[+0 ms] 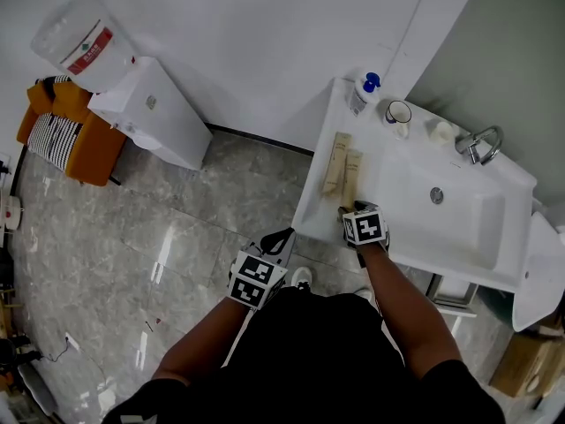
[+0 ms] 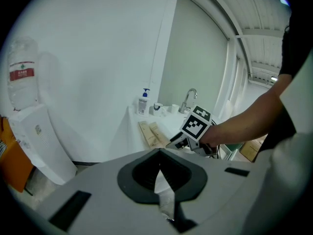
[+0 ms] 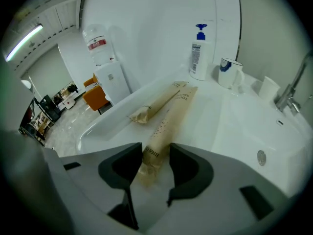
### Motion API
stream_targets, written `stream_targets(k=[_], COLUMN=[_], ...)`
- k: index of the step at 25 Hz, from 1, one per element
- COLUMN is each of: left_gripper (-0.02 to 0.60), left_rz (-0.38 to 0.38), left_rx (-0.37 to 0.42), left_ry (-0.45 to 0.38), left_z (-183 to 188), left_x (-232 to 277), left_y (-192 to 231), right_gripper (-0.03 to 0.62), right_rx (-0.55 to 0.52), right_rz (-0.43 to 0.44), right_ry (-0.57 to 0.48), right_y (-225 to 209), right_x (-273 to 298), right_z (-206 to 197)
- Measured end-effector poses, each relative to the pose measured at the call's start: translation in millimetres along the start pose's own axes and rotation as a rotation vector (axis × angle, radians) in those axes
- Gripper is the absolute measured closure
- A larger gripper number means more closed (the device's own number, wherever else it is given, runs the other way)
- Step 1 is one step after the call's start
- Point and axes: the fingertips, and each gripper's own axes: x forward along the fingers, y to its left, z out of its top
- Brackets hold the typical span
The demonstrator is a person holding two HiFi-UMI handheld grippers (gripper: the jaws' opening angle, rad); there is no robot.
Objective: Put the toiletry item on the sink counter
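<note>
Two tan toiletry packets lie side by side on the left ledge of the white sink counter (image 1: pixel 316 203). The nearer packet (image 3: pixel 168 119) (image 1: pixel 353 173) rests flat on the ledge, and its near end lies between the jaws of my right gripper (image 3: pixel 155 151) (image 1: pixel 351 208). Those jaws stand open, the pads not pressing on it. The other packet (image 3: pixel 156 104) (image 1: pixel 336 161) lies just to its left. My left gripper (image 2: pixel 159 153) (image 1: pixel 281 239) hangs over the floor in front of the counter's left corner, shut with nothing in it.
A blue-pump soap bottle (image 1: pixel 364 91), a mug (image 1: pixel 398 113) and a chrome tap (image 1: pixel 481 144) stand along the back of the counter. The basin (image 1: pixel 450 210) lies right of the packets. A water dispenser (image 1: pixel 150 109) and an orange chair (image 1: pixel 62 131) stand at the left wall.
</note>
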Motion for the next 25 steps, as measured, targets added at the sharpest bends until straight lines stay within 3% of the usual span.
stream_targets(k=[1,5,12,20,25], left_gripper=[0.581,0.581,0.581,0.581,0.581], left_rz=[-0.001,-0.014,-0.029,-0.071,-0.108], left_rx=[-0.001,0.006,0.015,0.037,0.061], left_ry=[-0.001,-0.004,-0.016,-0.023,-0.031], left_z=[0.6,3.9,8.0,10.7,15.3], left_x=[0.6,2.7,4.8,11.5,16.6], left_y=[0.6,-3.2,-9.6,-26.2,-43.0], right_gripper=[0.439,0.508,0.527,0.539,0.545], right_rx=[0.015,0.107,0.343,0.406,0.432], right_rz=[-0.006,0.005,0.096,0.13,0.103], right_ry=[-0.002,-0.02,-0.086,-0.184,-0.227], right_y=[-2.4,-8.9,-16.7,-18.1,-26.7], right_x=[-2.4,-8.8,-18.1,-51.1,-72.0], right_z=[0.3,-2.0,-0.7,4.4,-3.5])
